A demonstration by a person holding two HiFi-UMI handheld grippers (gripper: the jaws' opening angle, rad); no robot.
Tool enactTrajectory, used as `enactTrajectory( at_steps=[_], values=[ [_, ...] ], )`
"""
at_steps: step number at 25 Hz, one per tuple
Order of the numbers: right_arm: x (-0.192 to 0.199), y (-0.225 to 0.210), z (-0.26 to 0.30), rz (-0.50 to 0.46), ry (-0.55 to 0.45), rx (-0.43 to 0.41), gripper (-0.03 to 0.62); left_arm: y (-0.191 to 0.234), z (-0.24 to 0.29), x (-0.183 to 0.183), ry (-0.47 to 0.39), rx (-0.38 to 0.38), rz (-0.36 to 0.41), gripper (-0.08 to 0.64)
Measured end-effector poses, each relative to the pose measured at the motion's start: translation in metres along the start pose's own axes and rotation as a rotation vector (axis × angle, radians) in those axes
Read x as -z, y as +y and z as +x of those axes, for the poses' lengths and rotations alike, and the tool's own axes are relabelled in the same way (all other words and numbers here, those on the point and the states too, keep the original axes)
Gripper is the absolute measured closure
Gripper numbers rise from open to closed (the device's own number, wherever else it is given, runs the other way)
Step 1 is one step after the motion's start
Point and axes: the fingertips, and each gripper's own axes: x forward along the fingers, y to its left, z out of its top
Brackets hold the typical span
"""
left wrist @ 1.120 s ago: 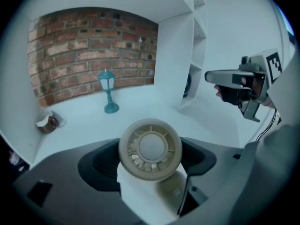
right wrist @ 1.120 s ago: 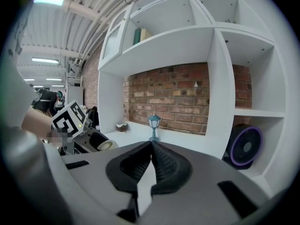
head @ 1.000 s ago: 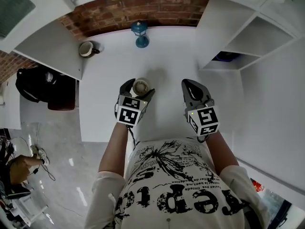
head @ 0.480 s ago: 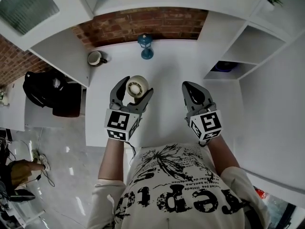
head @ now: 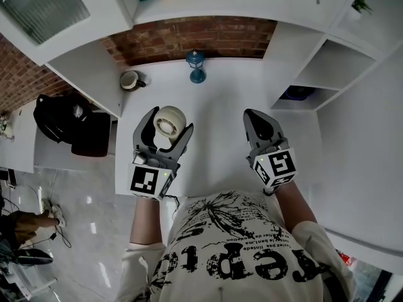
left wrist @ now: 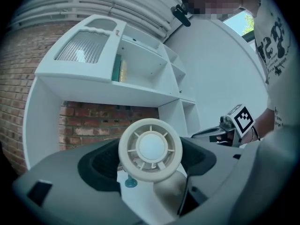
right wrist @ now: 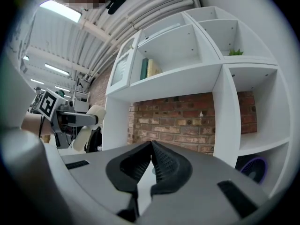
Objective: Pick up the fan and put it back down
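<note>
Left gripper [head: 168, 123] clamped on fan [left wrist: 150, 148], now lifted off table [head: 220, 99] and shifted toward frame left over the last second; right gripper [head: 258, 121] closed, empty, centre-right; lift judged done, set-down remains.

Study corner: white desk [head: 220, 121], shelving [right wrist: 178, 81], brick wall [head: 189, 33]; ducted hall ceiling [right wrist: 154, 6].

Blue lantern [head: 196, 66] upright at the white table's [head: 221, 115] far edge, before brick wall [head: 208, 35]; mug [head: 130, 80] at far-left corner; black bag [head: 60, 119], perhaps, left of table.
</note>
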Motion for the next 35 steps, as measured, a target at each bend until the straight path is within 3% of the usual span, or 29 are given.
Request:
enactTrajectory(
  at_steps=[2, 6, 11, 16, 26, 35],
  values=[
    [-0.001, -0.001, 0.001, 0.000, -0.002, 0.000, 0.577, 0.004, -0.001, -0.001, -0.018, -0.011, -0.008, 0.181],
    [0.001, 0.000, 0.002, 0.000, 0.006, -0.001, 0.577, 0.010, -0.002, 0.017, 0.056, -0.005, 0.017, 0.181],
    [0.009, -0.003, 0.005, 0.009, 0.025, 0.002, 0.577, 0.008, 0.011, 0.018, 0.060, 0.006, 0.011, 0.181],
    [0.023, -0.010, 0.009, 0.035, 0.049, 0.015, 0.577, 0.006, 0.031, 0.056, 0.188, 0.030, 0.004, 0.181],
    [0.063, -0.021, 0.020, 0.123, 0.143, 0.034, 0.577, -0.015, 0.052, 0.177, 0.491, 0.113, -0.073, 0.181],
    [0.118, -0.016, 0.030, 0.135, 0.237, 0.028, 0.577, -0.030, 0.057, 0.259, 0.682, 0.160, -0.097, 0.181]
  ],
)
